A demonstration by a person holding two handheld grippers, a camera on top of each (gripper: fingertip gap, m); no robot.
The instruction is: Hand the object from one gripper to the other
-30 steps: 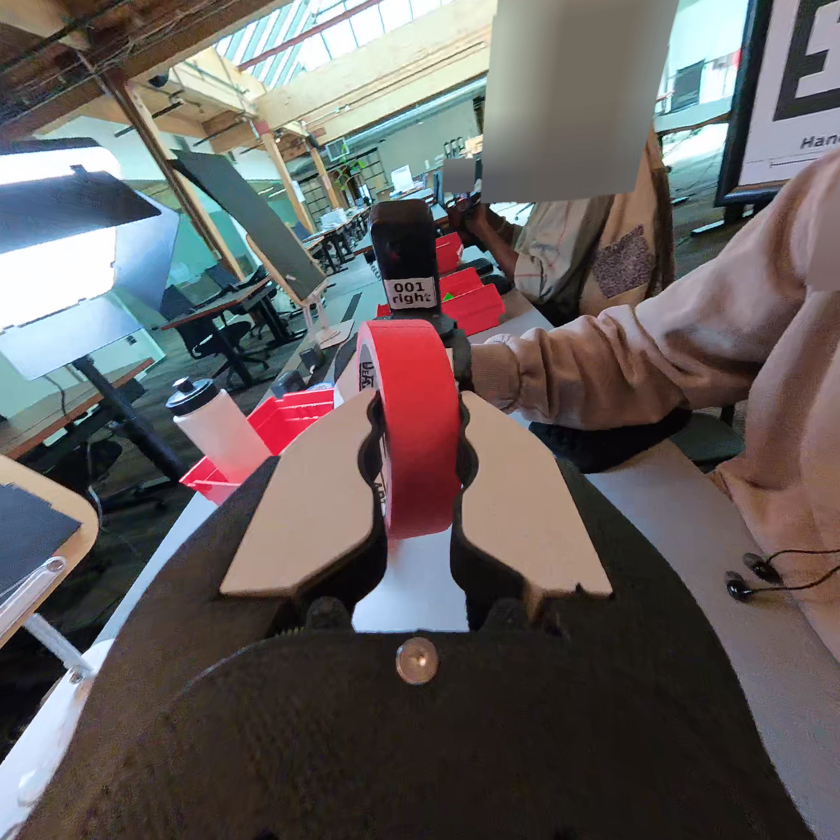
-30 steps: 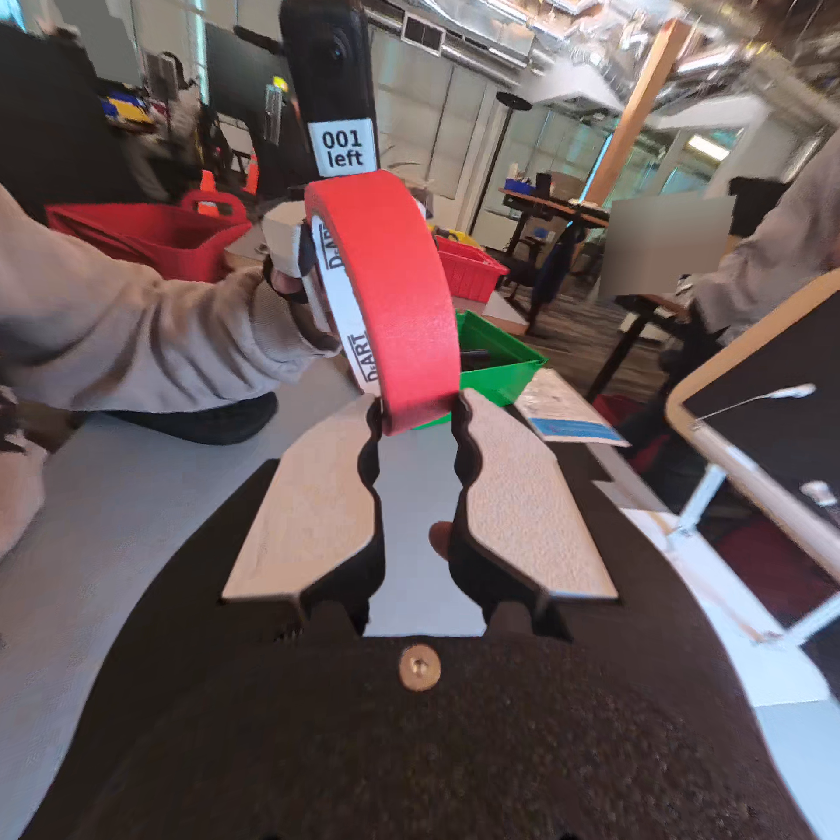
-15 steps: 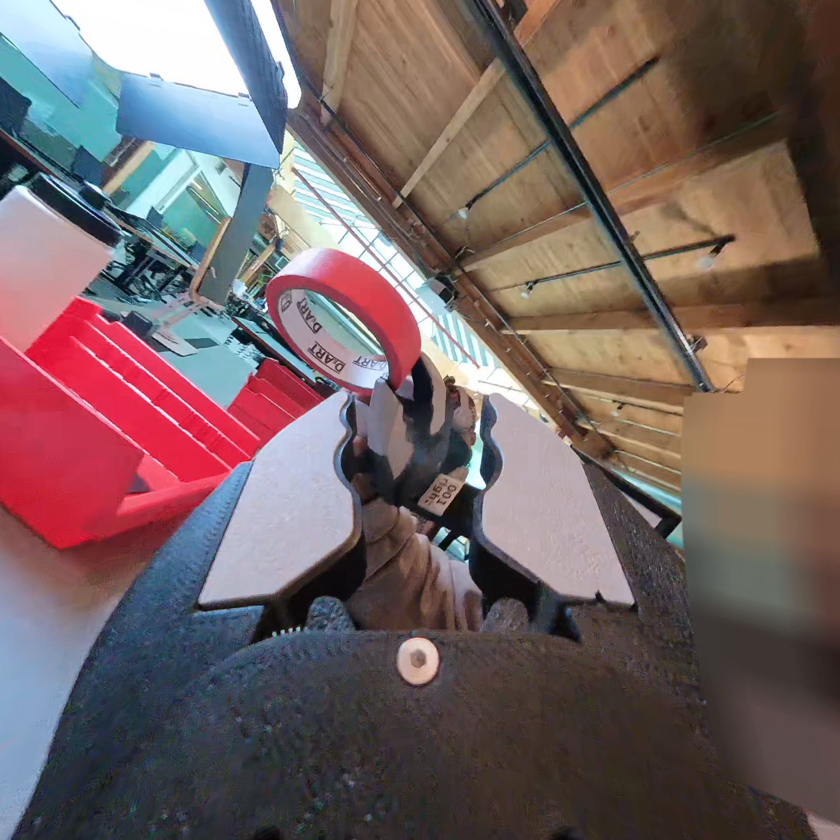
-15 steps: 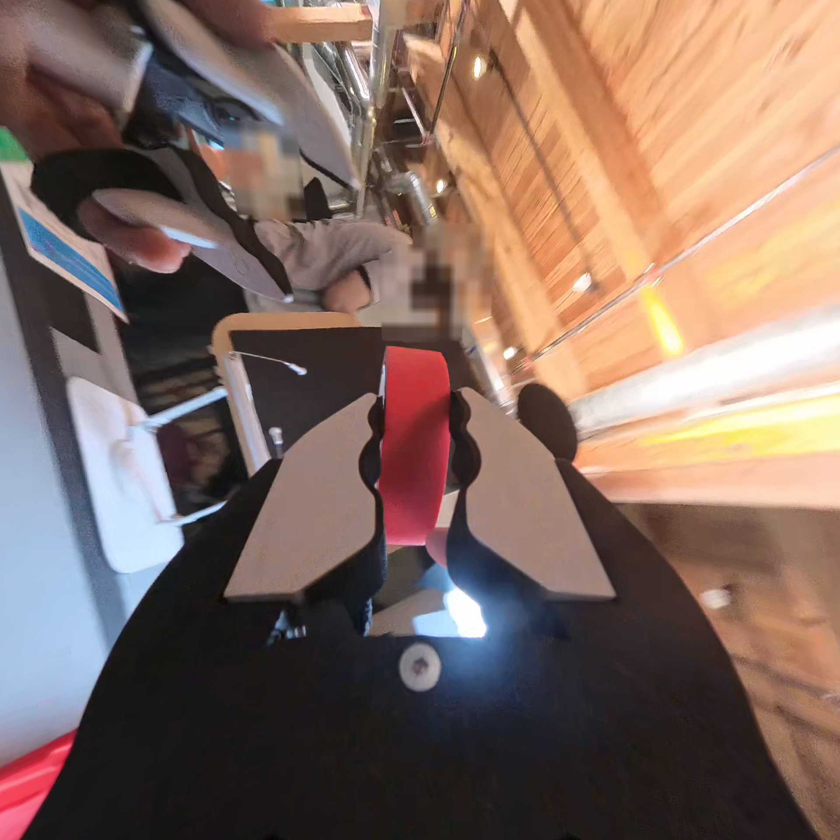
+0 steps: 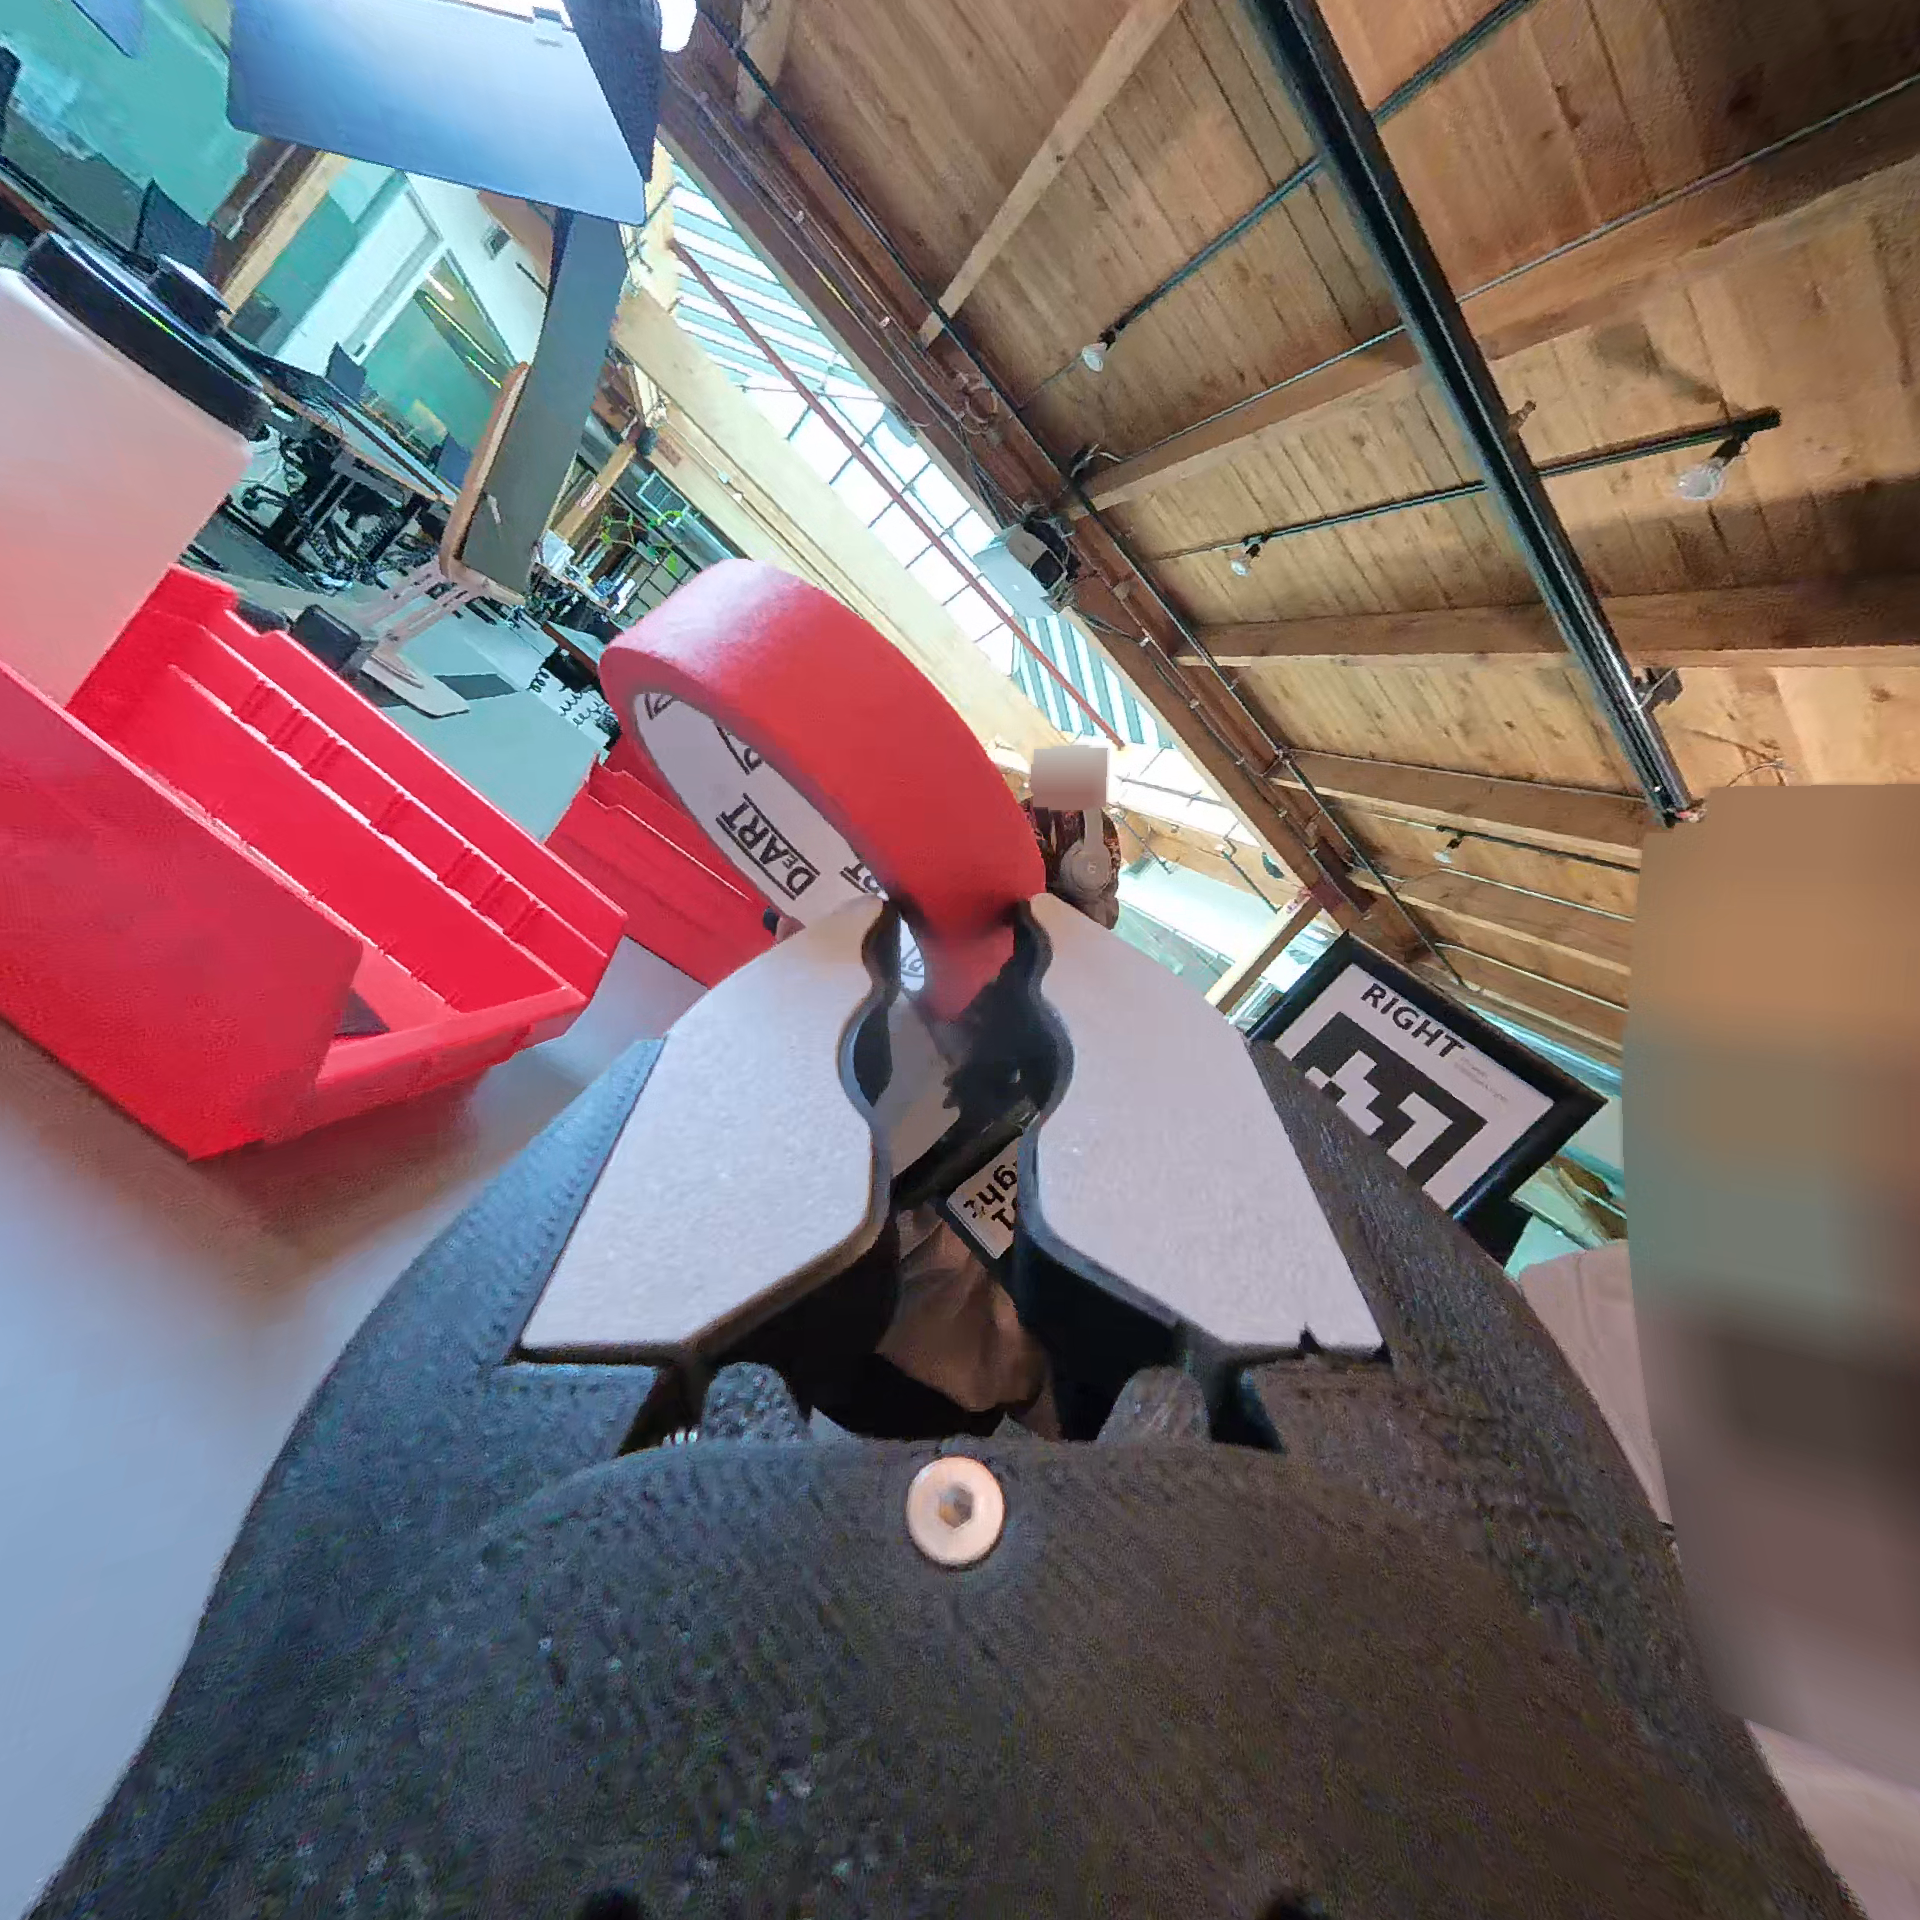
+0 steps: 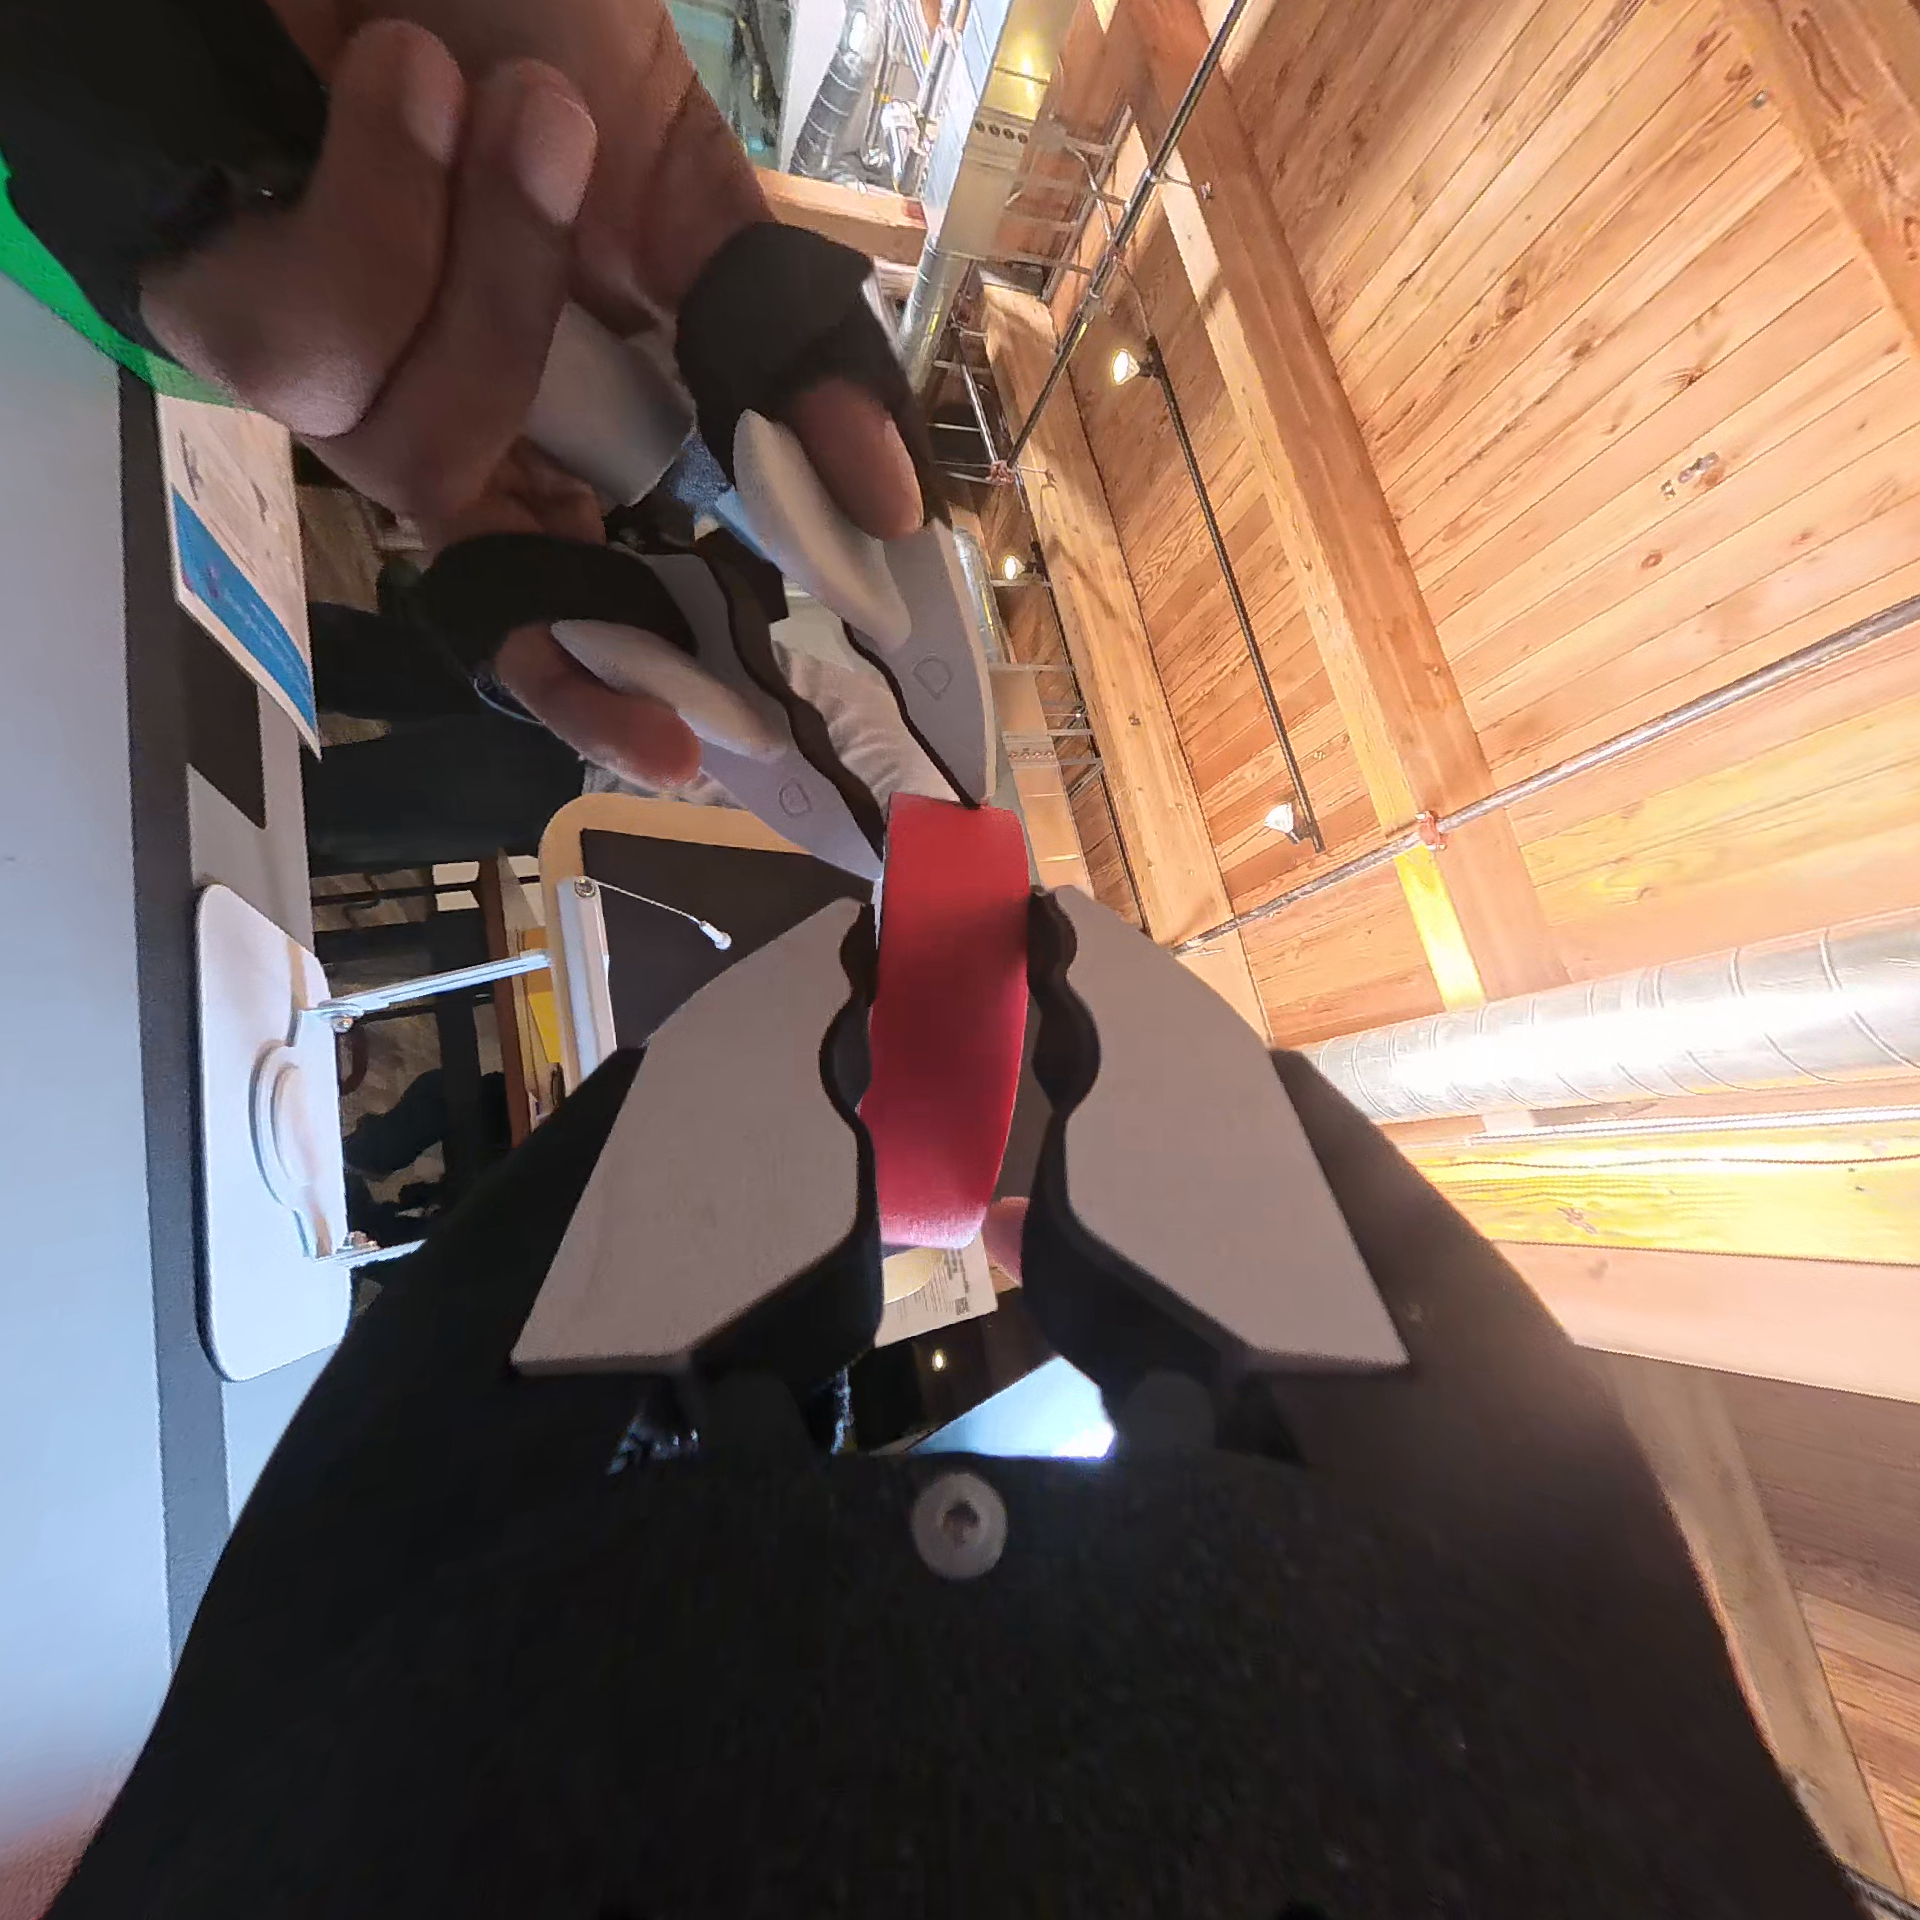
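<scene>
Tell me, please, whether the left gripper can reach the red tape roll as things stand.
Probably yes: the right gripper clamps one side of the red tape roll; the left gripper, open, is at its free rim.

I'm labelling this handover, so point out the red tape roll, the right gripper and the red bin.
red tape roll (image 6: 951, 1049): right wrist view, outer red band.
right gripper (image 6: 951, 925): right wrist view, midway between fingertips.
red bin (image 5: 239, 914): left wrist view, side wall.

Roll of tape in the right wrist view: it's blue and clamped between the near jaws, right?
Not quite. The roll of tape is red, not blue, as the right wrist view shows. It is indeed clamped between the jaws of the right gripper.
</scene>
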